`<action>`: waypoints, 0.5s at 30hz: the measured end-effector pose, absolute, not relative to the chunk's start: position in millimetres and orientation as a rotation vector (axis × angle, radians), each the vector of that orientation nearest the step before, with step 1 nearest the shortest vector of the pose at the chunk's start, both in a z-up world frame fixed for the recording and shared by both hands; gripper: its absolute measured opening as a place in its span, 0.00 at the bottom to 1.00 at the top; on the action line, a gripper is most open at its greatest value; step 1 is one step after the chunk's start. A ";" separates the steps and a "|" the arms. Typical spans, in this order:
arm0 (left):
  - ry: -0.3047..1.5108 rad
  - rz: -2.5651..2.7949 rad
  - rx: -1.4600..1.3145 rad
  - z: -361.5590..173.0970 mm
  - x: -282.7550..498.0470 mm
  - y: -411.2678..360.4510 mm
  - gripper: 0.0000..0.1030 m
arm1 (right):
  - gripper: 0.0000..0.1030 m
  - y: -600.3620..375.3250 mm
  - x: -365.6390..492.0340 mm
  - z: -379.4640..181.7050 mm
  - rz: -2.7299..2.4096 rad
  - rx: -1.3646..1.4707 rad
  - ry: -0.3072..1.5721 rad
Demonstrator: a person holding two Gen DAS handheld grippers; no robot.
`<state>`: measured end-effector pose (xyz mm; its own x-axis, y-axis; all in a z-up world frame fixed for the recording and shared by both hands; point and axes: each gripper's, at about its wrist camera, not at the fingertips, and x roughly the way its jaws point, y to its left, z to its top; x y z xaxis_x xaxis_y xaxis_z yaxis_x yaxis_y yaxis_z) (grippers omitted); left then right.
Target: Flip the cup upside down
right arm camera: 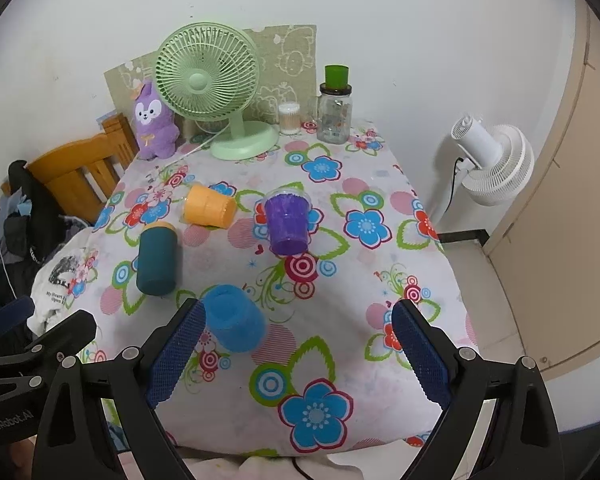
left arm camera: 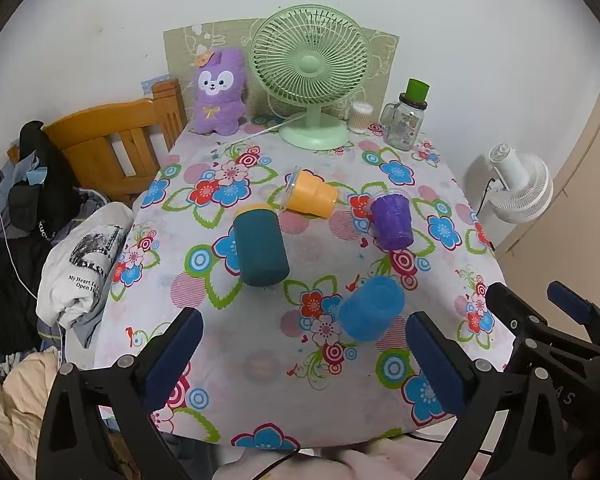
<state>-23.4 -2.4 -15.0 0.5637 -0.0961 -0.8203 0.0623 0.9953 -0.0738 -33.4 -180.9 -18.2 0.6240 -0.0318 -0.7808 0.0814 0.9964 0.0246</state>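
Note:
Several cups sit on a flowered tablecloth [left arm camera: 300,380]. A dark teal cup [left arm camera: 260,248] [right arm camera: 156,260] and a light blue cup [left arm camera: 372,308] [right arm camera: 234,322] stand mouth down. A purple cup [left arm camera: 392,222] [right arm camera: 288,224] stands mouth down on a clear lid. An orange cup [left arm camera: 312,194] [right arm camera: 210,206] lies on its side. My left gripper [left arm camera: 304,360] is open and empty near the front edge. My right gripper [right arm camera: 300,354] is open and empty, its left finger [right arm camera: 180,352] next to the light blue cup.
A green desk fan [left arm camera: 310,72], a purple plush [left arm camera: 218,92], a cotton-swab tub [left arm camera: 360,116] and a glass jar with a green cup on top [left arm camera: 406,120] stand at the back. A wooden chair [left arm camera: 112,144] and clothes are left; a white floor fan [right arm camera: 492,160] is right.

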 end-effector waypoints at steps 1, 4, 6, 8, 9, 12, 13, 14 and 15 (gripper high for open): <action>0.968 -0.094 -0.038 -15.0 -23.4 -2.3 1.00 | 0.93 -180.5 -33.5 -18.4 -0.063 0.057 0.895; 0.965 -0.098 -0.032 -14.0 -25.1 -3.9 1.00 | 0.93 -178.9 -34.9 -18.3 -0.058 0.048 0.894; 0.965 -0.099 -0.029 -14.0 -25.7 -4.5 1.00 | 0.93 -179.6 -35.3 -18.1 -0.062 0.047 0.896; 0.968 -0.096 -0.029 -14.5 -25.7 -4.5 1.00 | 0.93 -180.1 -35.6 -17.3 -0.061 0.050 0.896; 0.969 -0.096 -0.028 -14.5 -26.0 -4.7 1.00 | 0.93 -179.9 -35.7 -17.4 -0.062 0.049 0.896; 0.973 -0.093 -0.026 -14.9 -26.9 -6.1 1.00 | 0.93 -179.9 -36.2 -18.6 -0.062 0.050 0.902; 0.973 -0.090 -0.025 -14.8 -27.5 -6.6 1.00 | 0.93 -180.2 -36.0 -18.9 -0.061 0.051 0.905; 0.972 -0.088 -0.023 -14.5 -28.2 -6.9 1.00 | 0.93 -180.1 -36.1 -19.1 -0.060 0.051 0.906; 0.972 -0.088 -0.023 -14.4 -28.4 -6.8 1.00 | 0.93 -179.8 -36.2 -19.0 -0.060 0.050 0.906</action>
<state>-28.4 -6.8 -14.4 0.5605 -0.0848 -0.8238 0.0644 0.9962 -0.0588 -36.2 -179.8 -19.0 0.6151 -0.0313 -0.7878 0.0733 0.9972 0.0176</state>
